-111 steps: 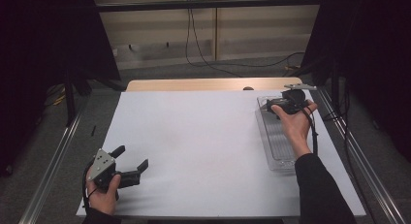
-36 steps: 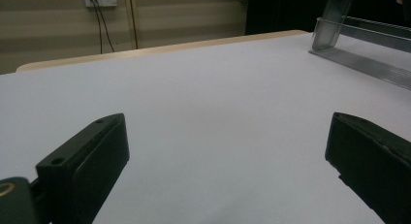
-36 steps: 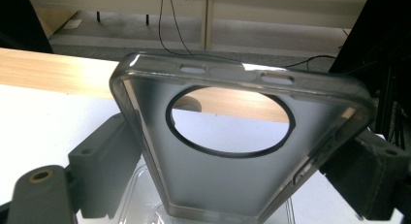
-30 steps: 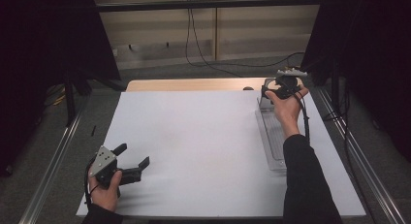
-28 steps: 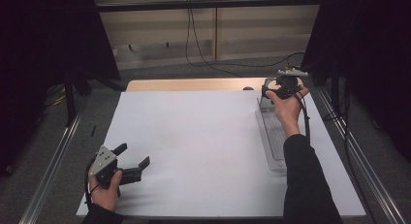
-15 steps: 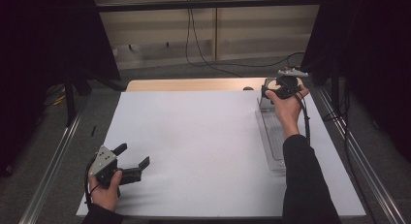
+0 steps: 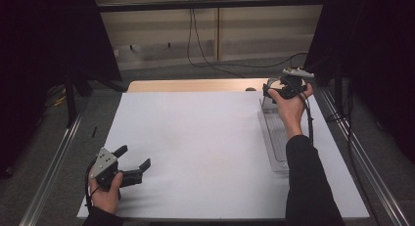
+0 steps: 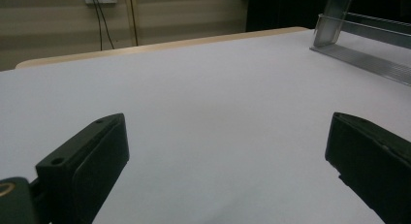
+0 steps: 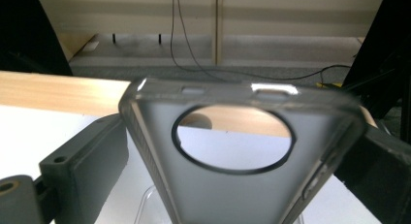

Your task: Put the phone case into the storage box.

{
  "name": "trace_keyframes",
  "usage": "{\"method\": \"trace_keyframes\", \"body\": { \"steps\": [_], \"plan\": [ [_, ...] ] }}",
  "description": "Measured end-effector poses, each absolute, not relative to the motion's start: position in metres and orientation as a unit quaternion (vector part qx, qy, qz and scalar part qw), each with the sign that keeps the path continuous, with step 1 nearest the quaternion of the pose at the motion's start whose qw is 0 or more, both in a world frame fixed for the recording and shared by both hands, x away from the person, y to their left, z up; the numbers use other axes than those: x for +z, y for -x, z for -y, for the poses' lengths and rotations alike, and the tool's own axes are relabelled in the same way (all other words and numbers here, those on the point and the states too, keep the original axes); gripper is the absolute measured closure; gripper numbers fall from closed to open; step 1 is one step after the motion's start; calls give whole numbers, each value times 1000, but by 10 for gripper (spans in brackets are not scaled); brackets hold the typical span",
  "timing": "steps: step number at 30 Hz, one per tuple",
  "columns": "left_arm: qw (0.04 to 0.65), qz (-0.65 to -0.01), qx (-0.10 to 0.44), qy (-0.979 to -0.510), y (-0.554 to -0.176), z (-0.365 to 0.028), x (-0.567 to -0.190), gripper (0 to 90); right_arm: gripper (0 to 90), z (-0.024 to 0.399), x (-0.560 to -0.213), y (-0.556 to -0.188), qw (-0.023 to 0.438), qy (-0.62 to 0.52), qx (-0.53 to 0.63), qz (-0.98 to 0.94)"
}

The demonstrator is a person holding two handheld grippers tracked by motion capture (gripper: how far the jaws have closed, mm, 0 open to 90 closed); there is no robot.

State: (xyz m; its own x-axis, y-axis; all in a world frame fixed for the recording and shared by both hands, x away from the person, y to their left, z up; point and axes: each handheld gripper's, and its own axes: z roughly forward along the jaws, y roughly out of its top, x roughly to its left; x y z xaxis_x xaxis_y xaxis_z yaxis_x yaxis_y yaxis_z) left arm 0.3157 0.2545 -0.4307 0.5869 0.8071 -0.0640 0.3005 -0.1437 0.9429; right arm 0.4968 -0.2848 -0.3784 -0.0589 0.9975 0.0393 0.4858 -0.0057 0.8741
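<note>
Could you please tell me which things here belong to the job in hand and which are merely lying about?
In the job:
- right claw, shut on the smoky phone case
- clear tray beneath it

Lying about or idle:
- left claw, open, resting on the white table
- cables on the floor behind

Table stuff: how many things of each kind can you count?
Grippers: 2, left gripper and right gripper
Translucent phone case: 1, between the right gripper's jaws
Clear tray: 1
Total: 4
</note>
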Motion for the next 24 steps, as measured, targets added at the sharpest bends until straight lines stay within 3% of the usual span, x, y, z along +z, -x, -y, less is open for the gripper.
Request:
{"method": "trace_keyframes", "body": {
  "steps": [24],
  "plan": [
    [533, -380, 242, -716, -312, -253, -429, 18, 0, 293, -353, -482, 360, -572, 442, -590]
  ]
}}
